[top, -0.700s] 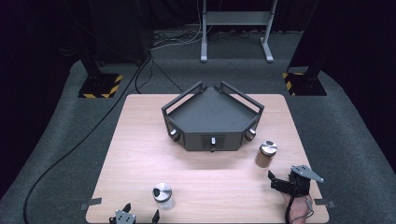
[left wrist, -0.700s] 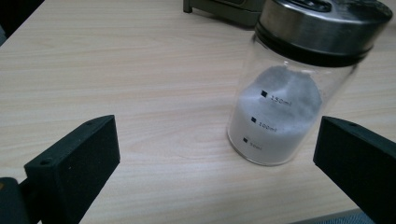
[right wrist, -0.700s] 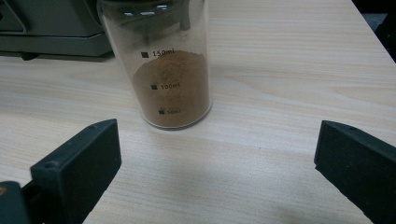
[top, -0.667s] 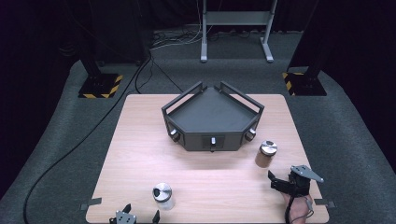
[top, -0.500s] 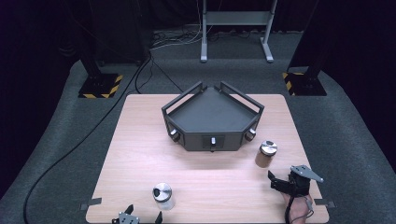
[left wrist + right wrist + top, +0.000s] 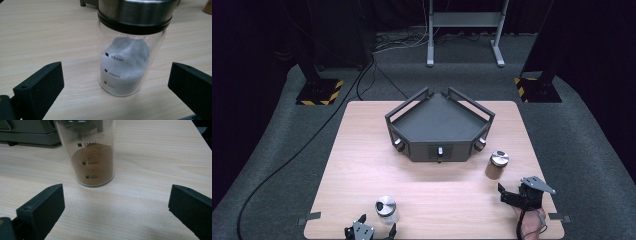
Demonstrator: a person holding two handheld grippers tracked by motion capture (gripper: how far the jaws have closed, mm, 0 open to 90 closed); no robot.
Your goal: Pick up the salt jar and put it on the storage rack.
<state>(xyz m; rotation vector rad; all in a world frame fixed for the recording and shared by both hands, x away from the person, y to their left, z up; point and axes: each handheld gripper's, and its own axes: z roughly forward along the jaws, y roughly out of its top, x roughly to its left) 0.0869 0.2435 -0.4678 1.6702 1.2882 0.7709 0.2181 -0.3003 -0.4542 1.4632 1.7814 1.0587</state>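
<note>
left gripper (image 6: 371,230) jaws spread, right gripper (image 6: 507,194) likewise

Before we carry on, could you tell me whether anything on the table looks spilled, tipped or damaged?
Nothing stands out. The lidded glass jar of white powder and the glass jar of brown powder stand upright on the wooden table, with no spill visible. Both grippers are open.

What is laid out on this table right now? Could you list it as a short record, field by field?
Table: light wooden top
Centre: dark angular tray with raised rails and knobs on its front
Near left: glass jar of white powder, metal lid, millilitre marks, upright
Near right: glass jar of brown powder, millilitre marks, upright
Left gripper: open, jaws either side of the white jar, not touching
Right gripper: open, facing the brown jar, short of it
Tray contents: looks bare
</note>
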